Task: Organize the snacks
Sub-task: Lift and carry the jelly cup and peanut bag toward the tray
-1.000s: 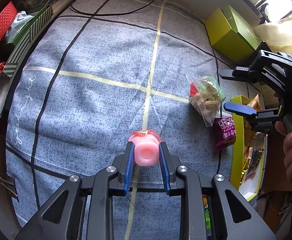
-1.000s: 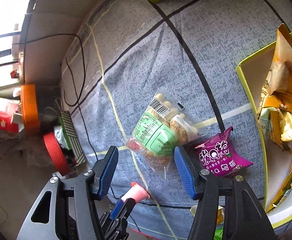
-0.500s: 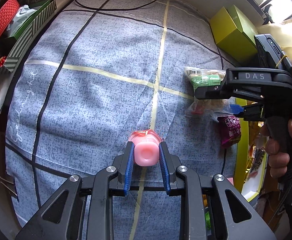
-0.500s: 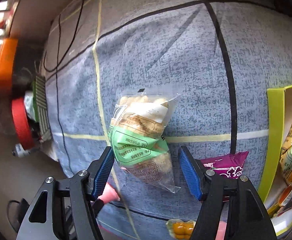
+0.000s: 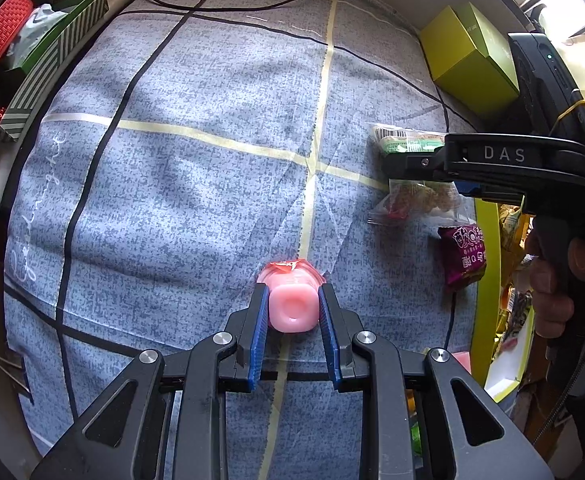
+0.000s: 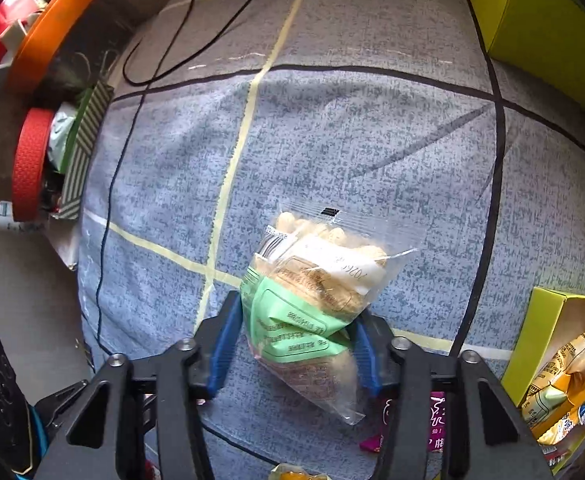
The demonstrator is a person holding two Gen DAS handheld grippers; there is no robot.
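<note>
The left gripper (image 5: 292, 312) is clamped on a pink jelly cup (image 5: 292, 307), its 2 blue-padded fingers (image 5: 259, 332) pressing the cup's sides, with the cup held over the grey-blue checked cloth (image 5: 196, 184). The right gripper (image 6: 296, 344) is closed around the lower part of a clear peanut packet (image 6: 312, 300) with a green label, the blue pads touching the packet on both sides; the packet's top end sticks out forward past the fingertips, above the cloth (image 6: 332, 140). In the left wrist view the same packet (image 5: 412, 200) shows partly behind the right gripper's black body, close to a purple snack pouch (image 5: 466, 256) that lies on the cloth just beside the yellow-green snack box (image 5: 486, 280). That open box (image 6: 544, 320) holds several orange and yellow snack bags (image 6: 572, 376). A closed yellow-green carton (image 5: 468, 60) sits at the far edge of the cloth, and a black cable (image 5: 232, 4) loops across the far side.
</note>
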